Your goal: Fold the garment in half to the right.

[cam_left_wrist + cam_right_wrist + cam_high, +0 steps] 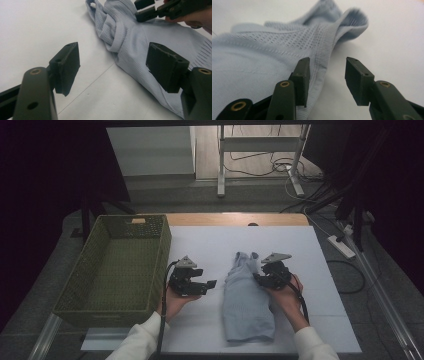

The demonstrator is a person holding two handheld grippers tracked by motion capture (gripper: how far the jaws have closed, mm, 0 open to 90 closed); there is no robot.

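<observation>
While the pale blue garment [247, 297] lies lengthwise on the bench right of the basket [117, 265], my right gripper [260, 279] sits open-jawed at its edge, nearer than my open left gripper [210, 285].

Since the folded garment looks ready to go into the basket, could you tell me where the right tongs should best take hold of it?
Probably the ribbed edge band along the light blue garment, on the side by the right tongs. The band stands raised and doubled there, a firm ridge, while the rest lies flat on the white table. Coming in low from the person's right suits, since the open jaws already straddle that edge.
</observation>
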